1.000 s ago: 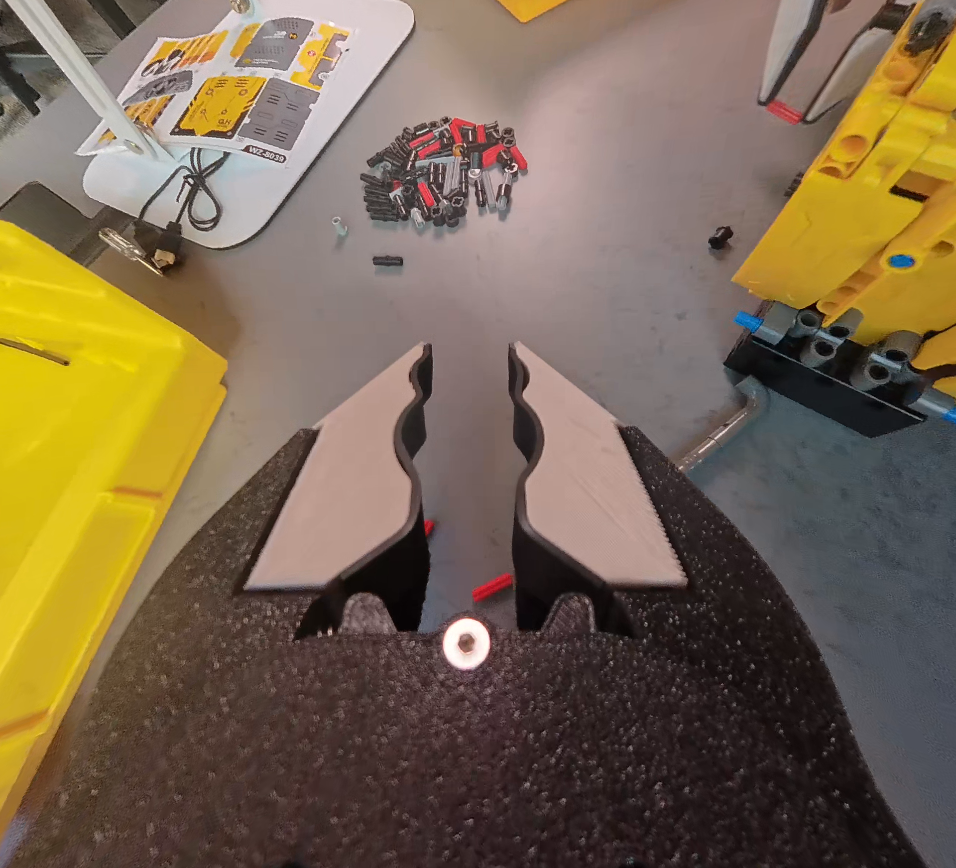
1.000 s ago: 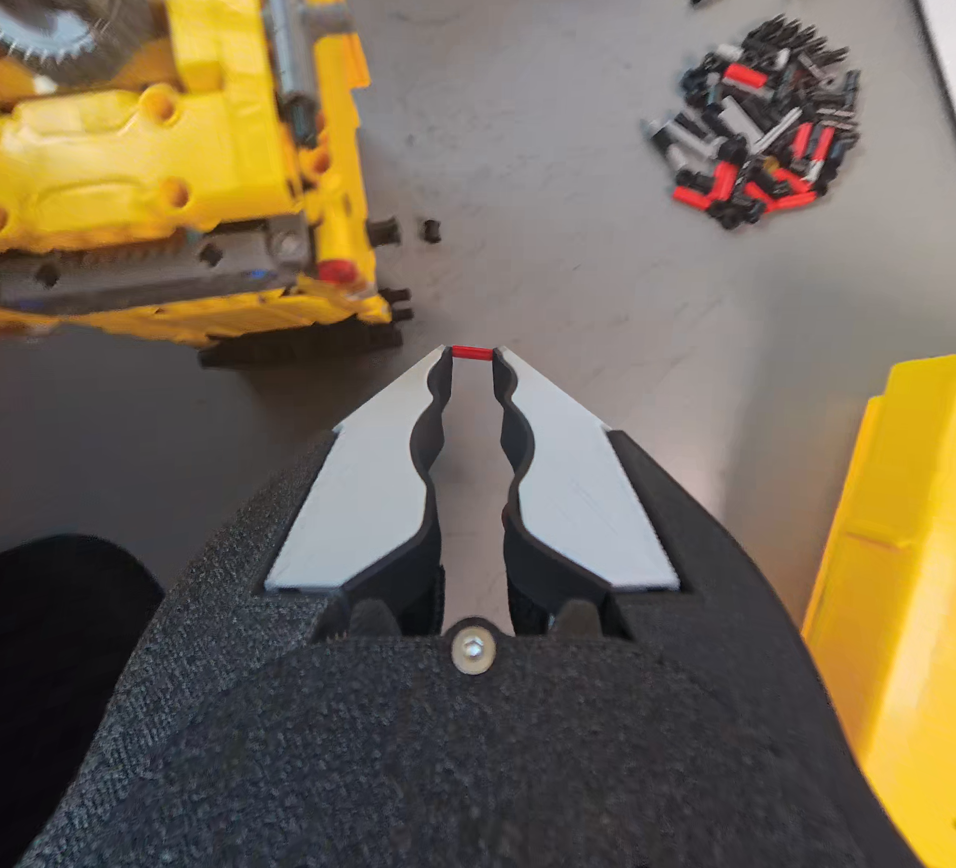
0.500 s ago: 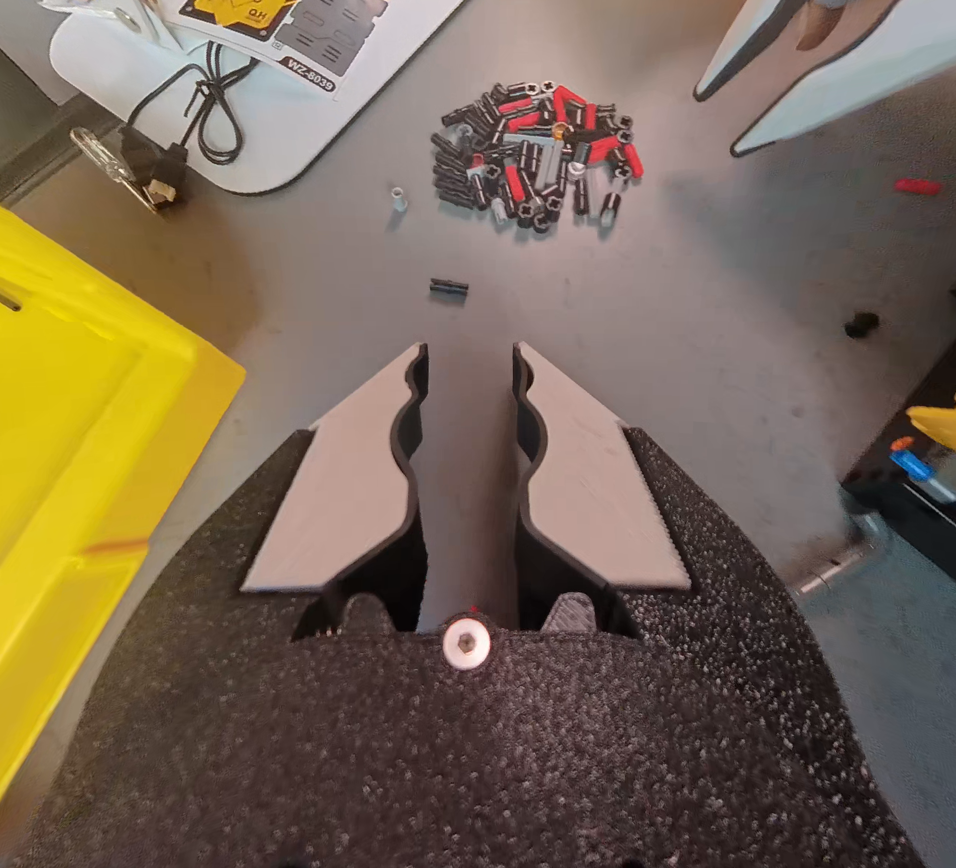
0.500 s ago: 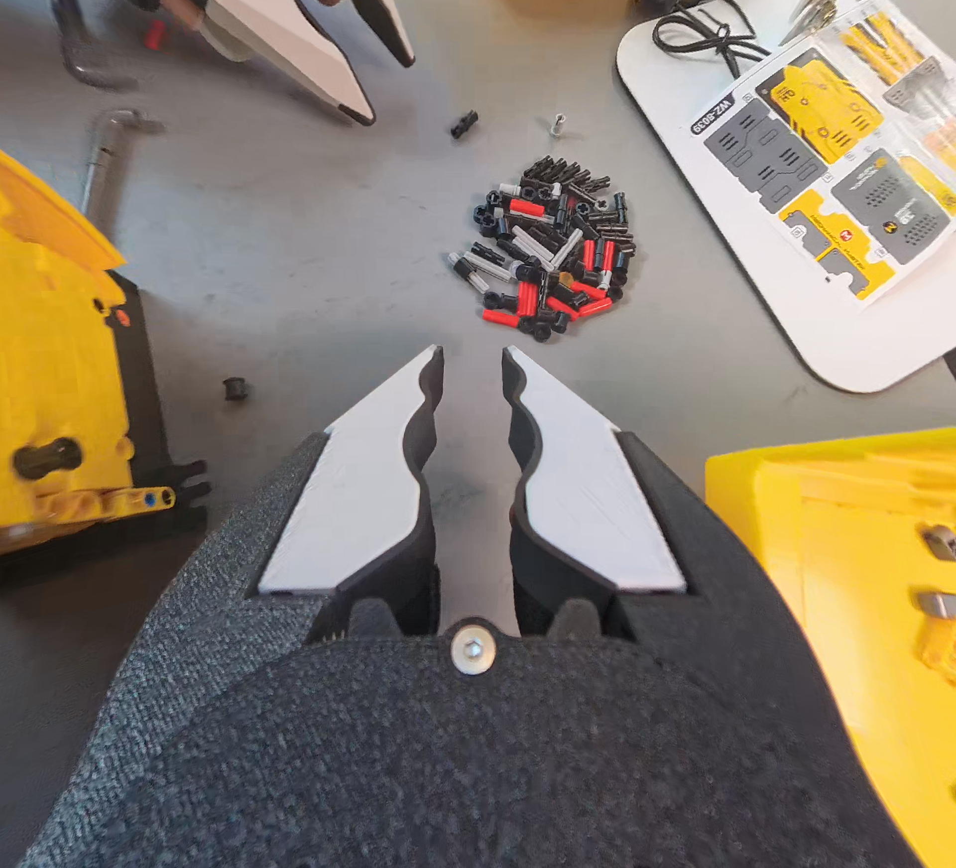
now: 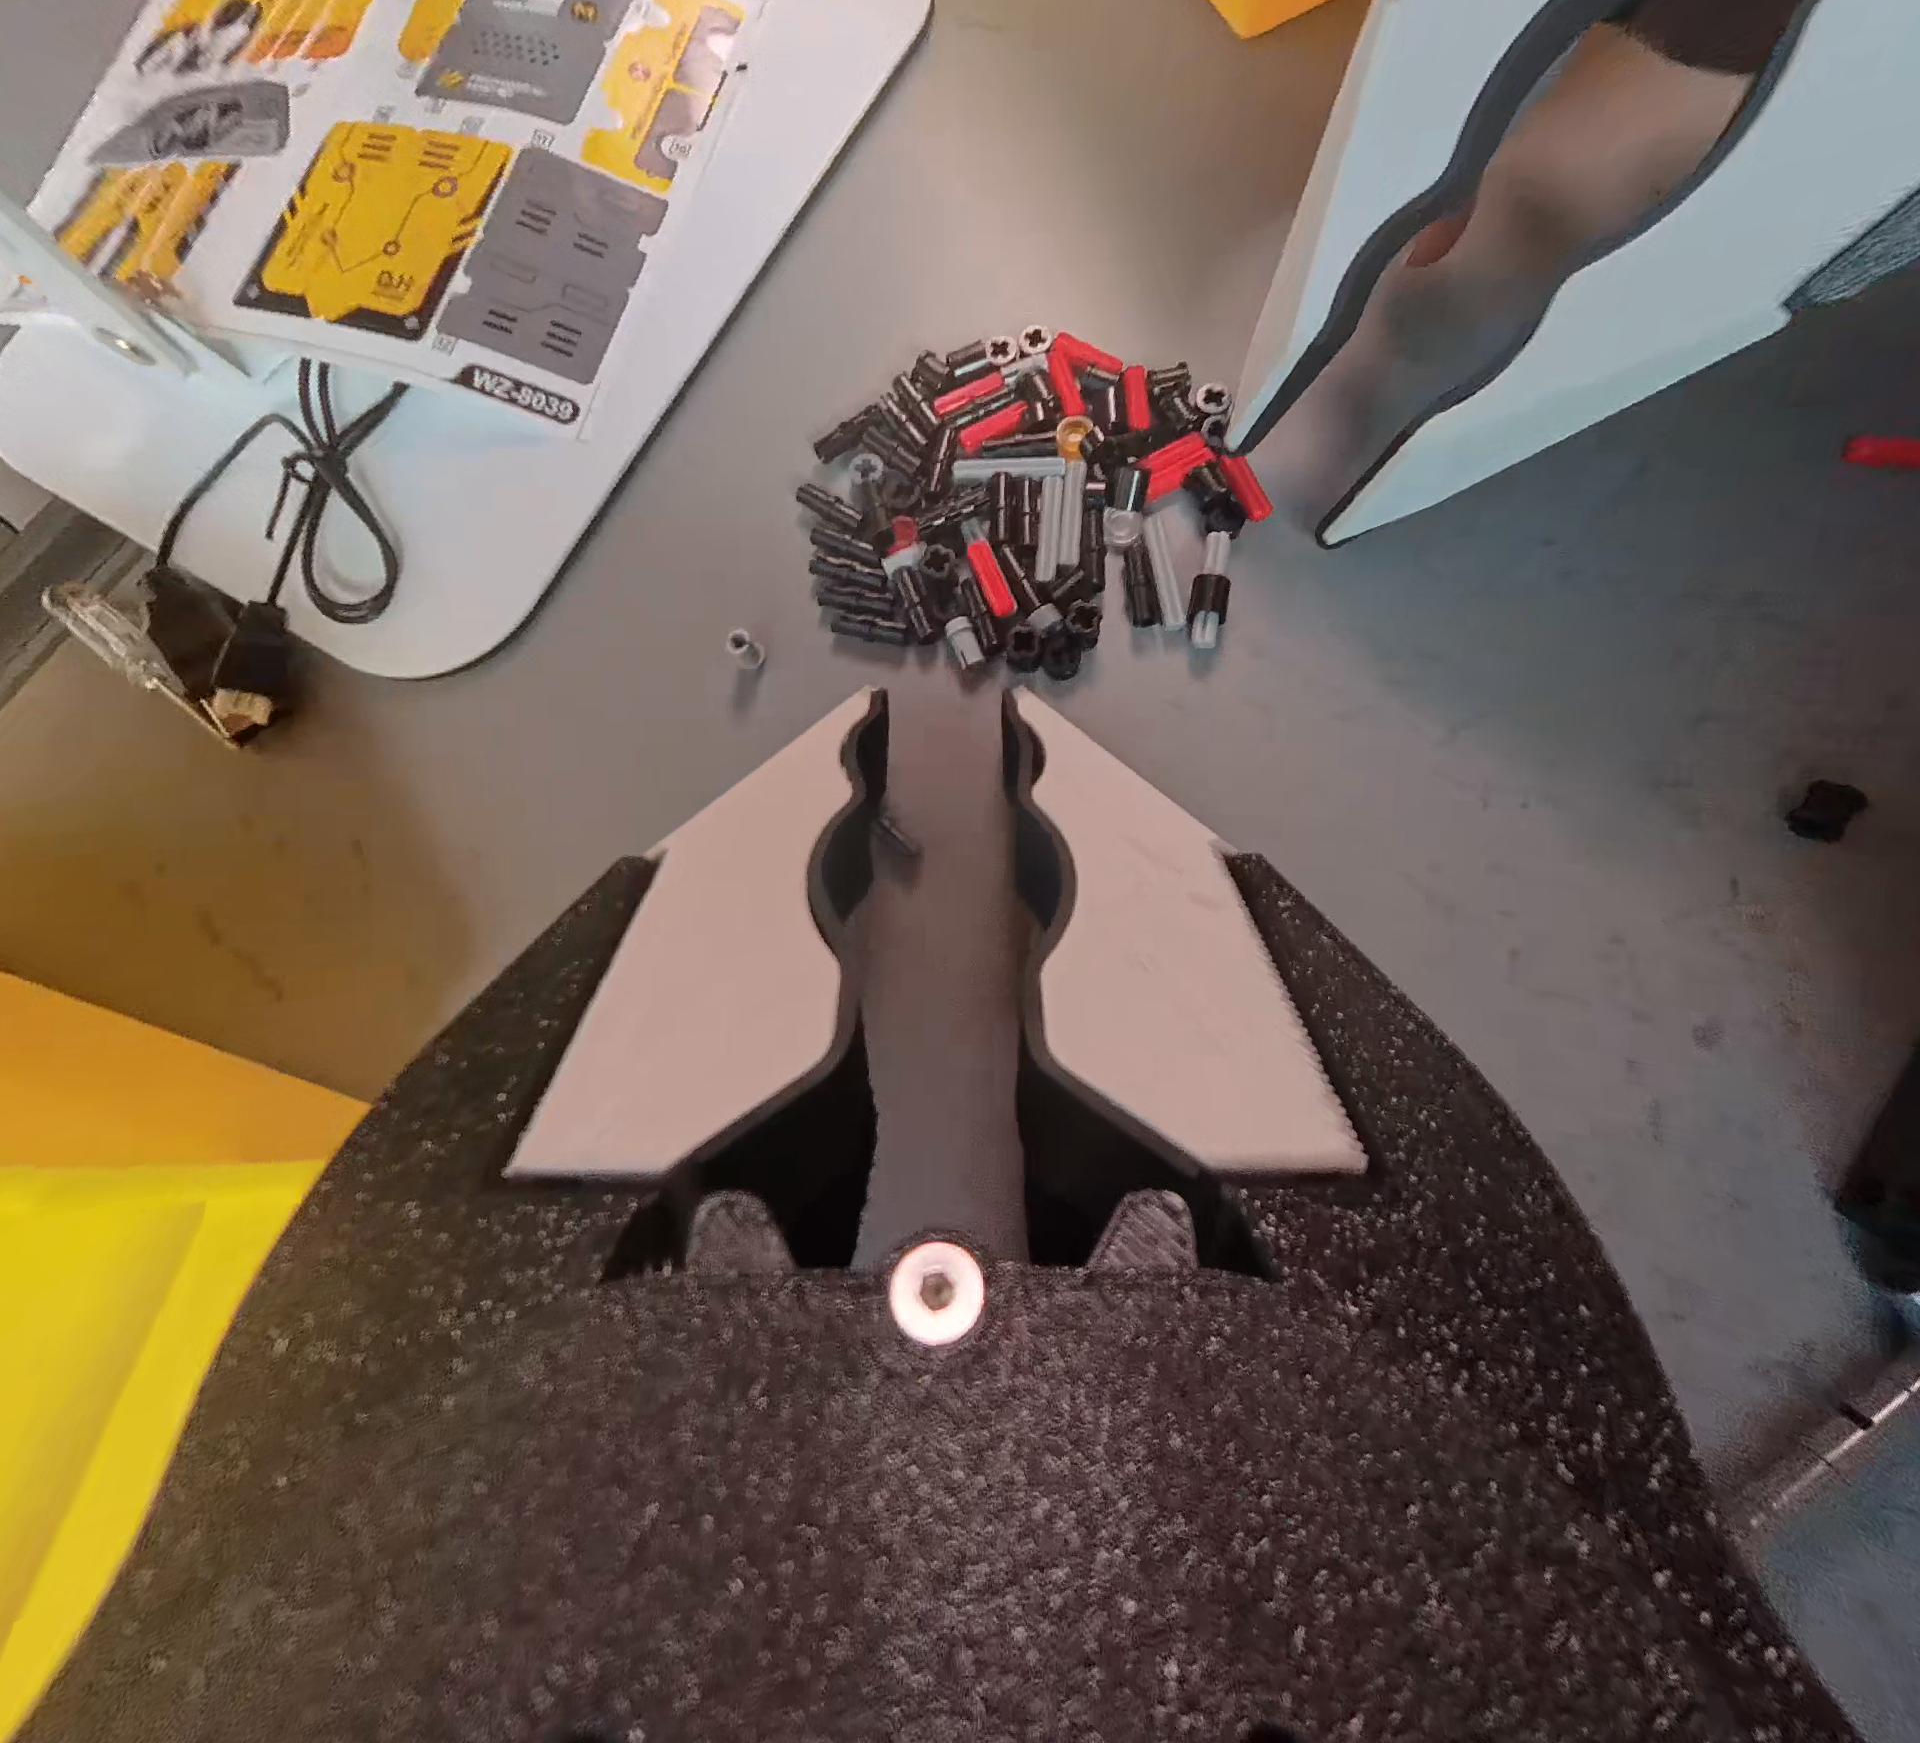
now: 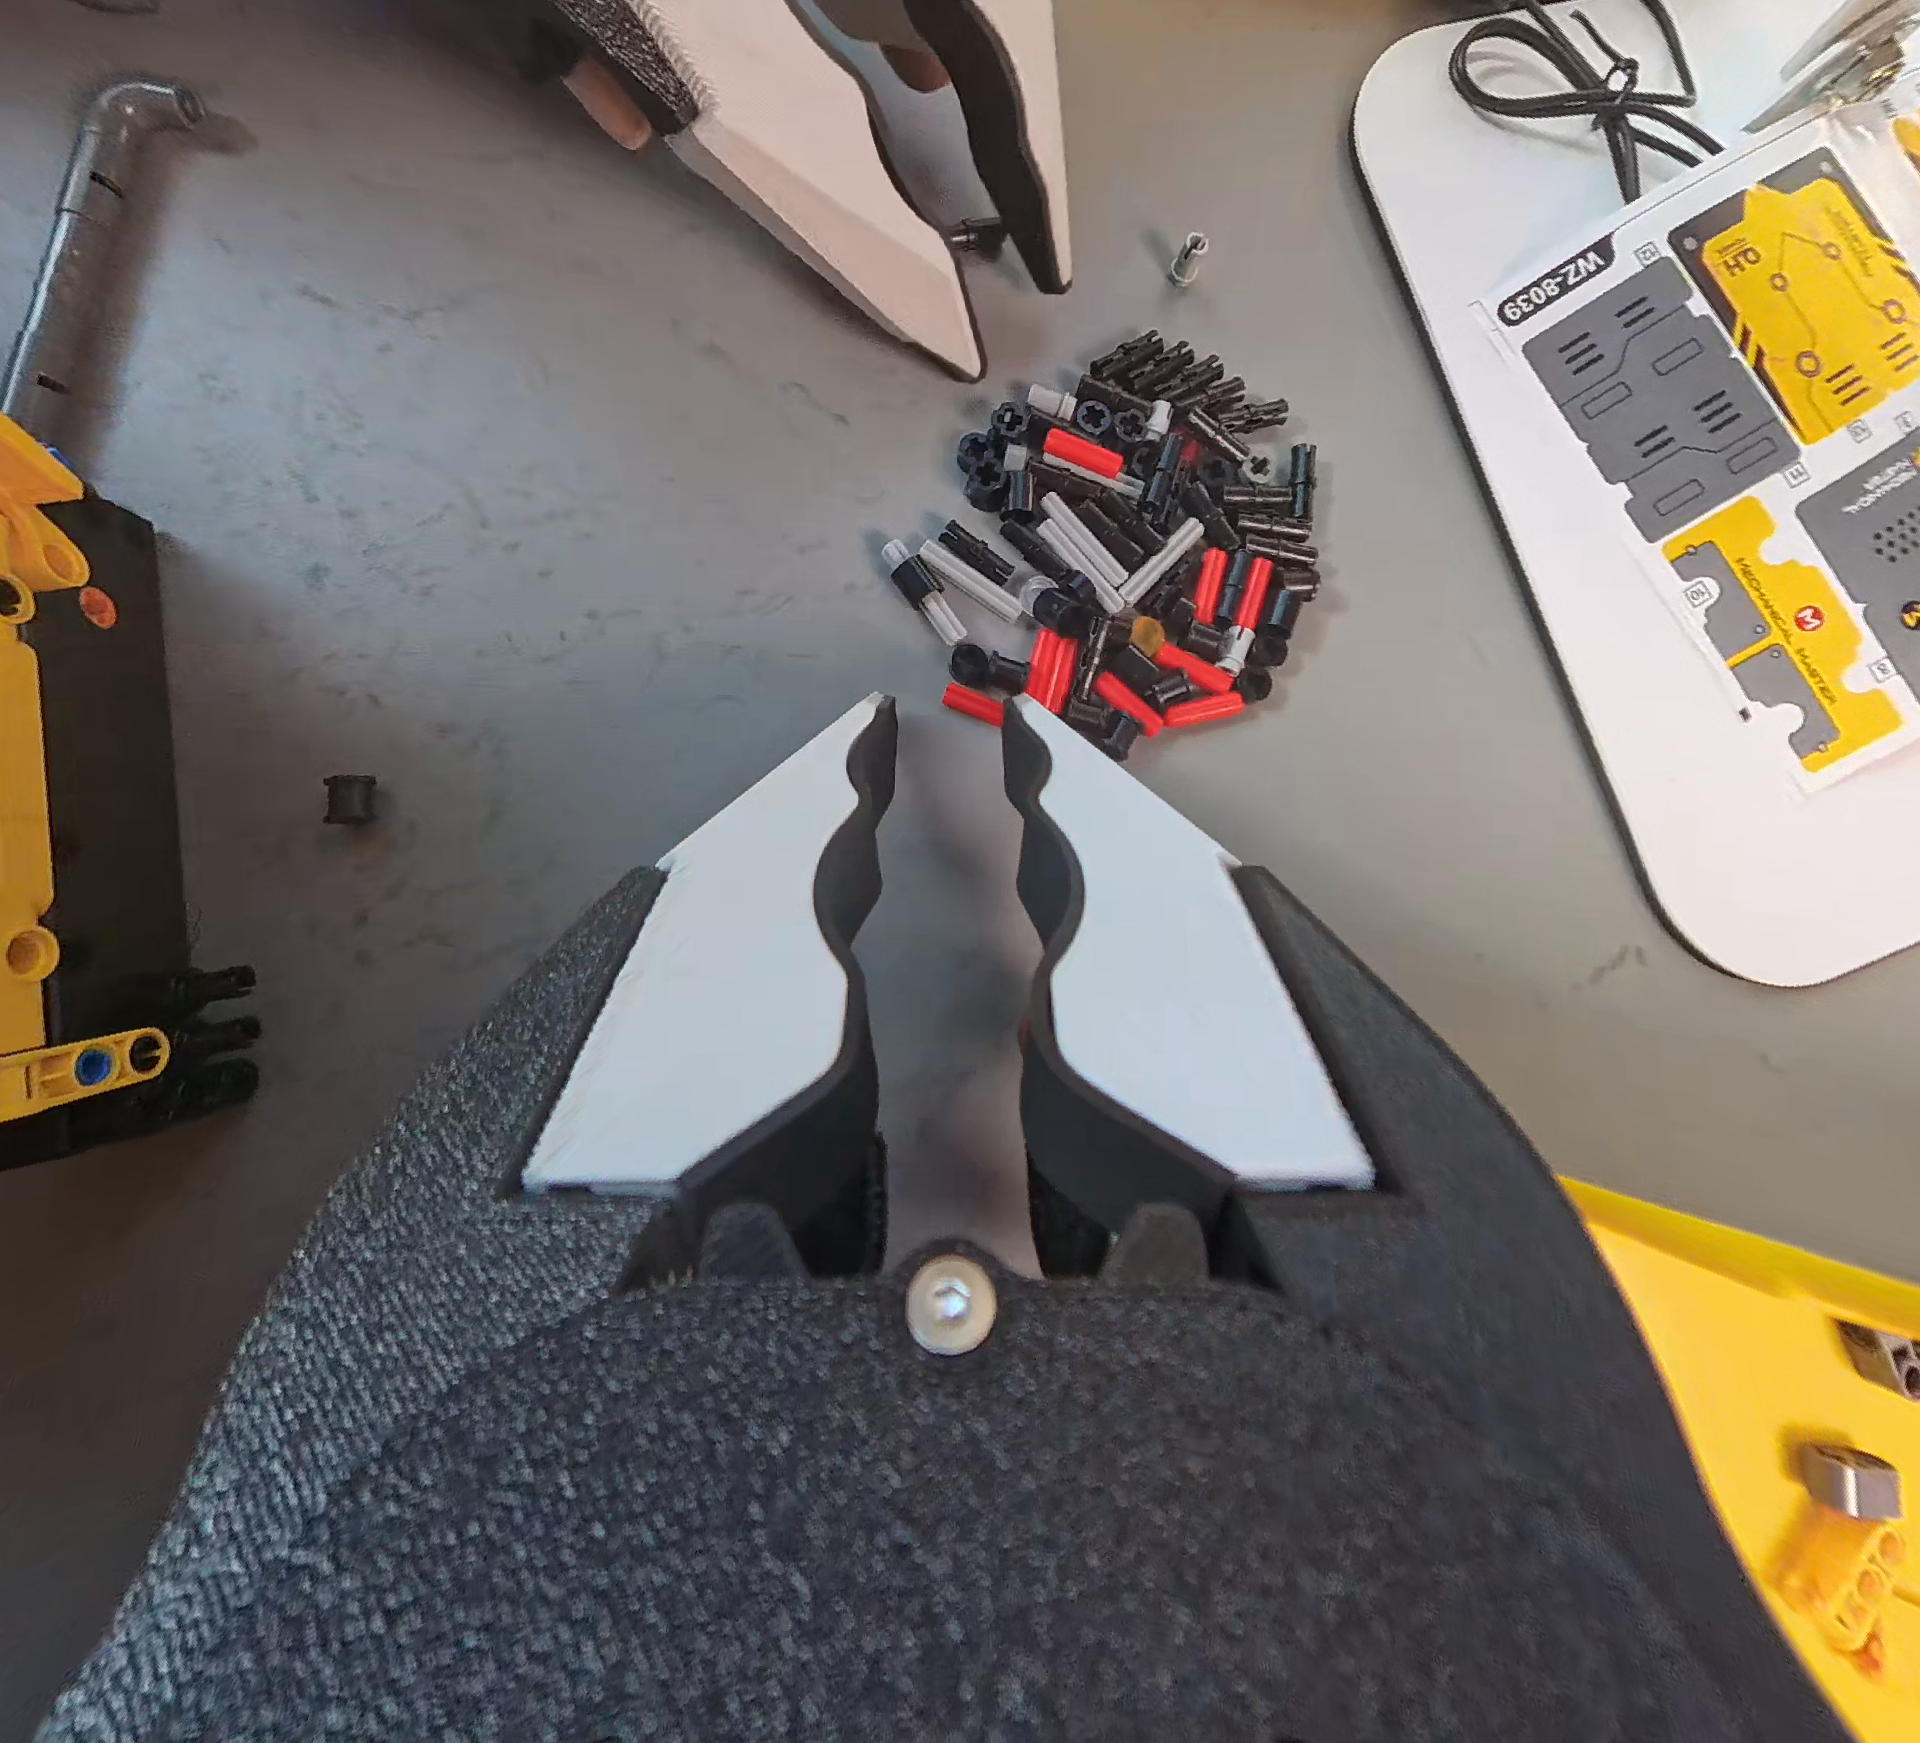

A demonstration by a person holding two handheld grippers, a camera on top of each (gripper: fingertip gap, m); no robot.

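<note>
Left gripper: jaws apart and empty; a small black pin lies loose between them, by the 9 o'clock finger.
Right gripper: jaws apart, gripping nothing; tips just beside the pile's red pins.
Pile of pins: on the grey table, at 12 o'clock of both grippers.
Risk: we judge the two grippers, tips near across one pile, could knock together or scatter pins; one stray black bush lies at 9 o'clock.
Containers: yellow bin at 4 o'clock holds a few yellow and grey parts; white tray carries a sticker sheet and a black cable.
</note>
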